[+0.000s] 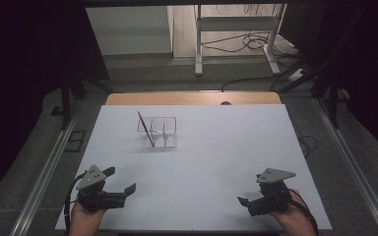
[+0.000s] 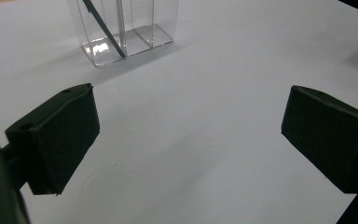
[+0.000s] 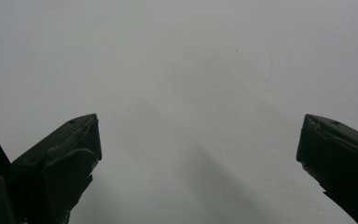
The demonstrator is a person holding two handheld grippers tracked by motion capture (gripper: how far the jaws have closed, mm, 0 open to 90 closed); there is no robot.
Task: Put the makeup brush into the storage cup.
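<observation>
A clear plastic box with divided compartments stands on the white table top, left of centre toward the back. A thin dark stick leans in its left compartment, tilted left. My left gripper rests near the front left edge, open and empty, well short of the box. In the left gripper view the box and stick are ahead of my left gripper, whose jaws are spread wide. My right gripper sits at the front right, also open; in its own view my right gripper faces bare white surface.
A wooden strip borders the table's far edge. Metal rails run along both sides on the floor. A white frame stand and loose cables lie beyond the table.
</observation>
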